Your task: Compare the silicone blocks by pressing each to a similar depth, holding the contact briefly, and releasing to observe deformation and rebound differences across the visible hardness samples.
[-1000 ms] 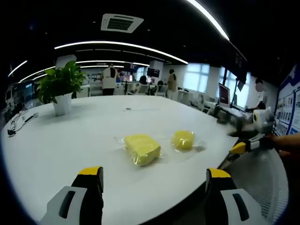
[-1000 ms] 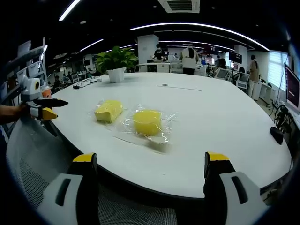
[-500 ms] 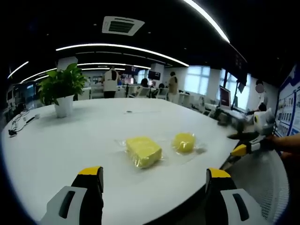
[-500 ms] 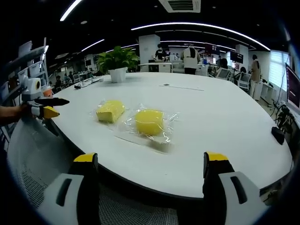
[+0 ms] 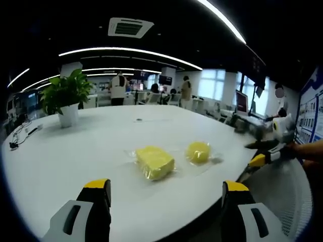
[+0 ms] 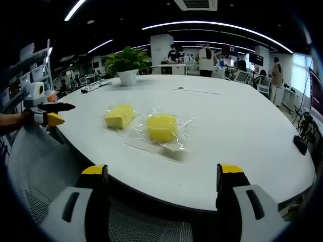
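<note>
- Ahead of my left claw (image 5: 159, 201), beyond its spread, empty jaws, lie the two yellow blocks on the white table (image 5: 60, 156); the rectangular block (image 5: 155, 161) sits nearest, the rounder block (image 5: 198, 151) just beside it to the right; from my right claw (image 6: 159, 189), also wide open and holding nothing, the rounder block (image 6: 162, 128) is the closer one and the rectangular block (image 6: 119, 116) lies to its left; neither claw touches anything yet.
- Risks, as I judge them: each block sits in loose clear wrap (image 6: 174, 143), glossy and crinkled, so a jaw tip may skid on the film or drag the block across the smooth tabletop instead of sinking in; the wrap could also cling to a jaw on release and mask the rebound; unequal shapes make matching depth hard, and an off-centre press on the domed one could tip it.
- Materials: both blocks look matte, soft and squared or rounded at the edges; hardness I cannot tell by sight.
- Farther off stands a potted plant (image 5: 64, 96).
</note>
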Available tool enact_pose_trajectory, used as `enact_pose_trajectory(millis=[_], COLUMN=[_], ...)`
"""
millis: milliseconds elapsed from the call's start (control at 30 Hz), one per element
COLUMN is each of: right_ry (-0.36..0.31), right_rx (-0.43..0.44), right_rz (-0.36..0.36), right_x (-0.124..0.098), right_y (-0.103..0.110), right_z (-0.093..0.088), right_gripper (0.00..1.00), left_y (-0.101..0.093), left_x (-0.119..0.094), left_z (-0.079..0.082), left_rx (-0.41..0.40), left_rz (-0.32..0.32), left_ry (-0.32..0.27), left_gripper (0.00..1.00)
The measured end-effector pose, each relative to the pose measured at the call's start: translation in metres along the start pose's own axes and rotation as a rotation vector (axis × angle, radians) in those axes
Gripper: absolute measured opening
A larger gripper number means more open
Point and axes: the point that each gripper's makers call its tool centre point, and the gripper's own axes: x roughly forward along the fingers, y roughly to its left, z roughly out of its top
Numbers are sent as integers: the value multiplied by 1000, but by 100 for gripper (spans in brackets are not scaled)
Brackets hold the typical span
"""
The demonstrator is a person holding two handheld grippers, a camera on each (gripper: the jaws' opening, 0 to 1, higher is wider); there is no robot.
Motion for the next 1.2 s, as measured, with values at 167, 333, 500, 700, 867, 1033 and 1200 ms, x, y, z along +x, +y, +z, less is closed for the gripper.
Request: enact_pose_trajectory(millis=[167, 333, 500, 700, 867, 1033, 1200], right_ry=[13, 22, 6, 8, 8, 6, 12], right_rx=[-2, 1, 2, 1, 6, 8, 10], right_rz=[10, 9, -4, 3, 1, -3, -1], right_x=[0, 0, -1, 0, 0, 1, 1], right_y=[2, 2, -1, 0, 0, -1, -1], right_z=[-2, -4, -1, -1, -2, -1, -2], right_gripper=[81, 78, 78, 78, 77, 77, 76], left_y=[3, 0, -3, -3, -3, -3, -4], left_x=[0, 0, -1, -1, 0, -1, -1], left_z=[-1, -2, 3, 3, 2, 5, 4], left_rx=[-11, -9, -10, -9, -14, -31, -25], left_rz=[6, -3, -19, -16, -18, -23, -20], left_ry=[2, 7, -17, -22, -17, -35, -29], left_gripper=[92, 92, 93, 93, 92, 93, 92])
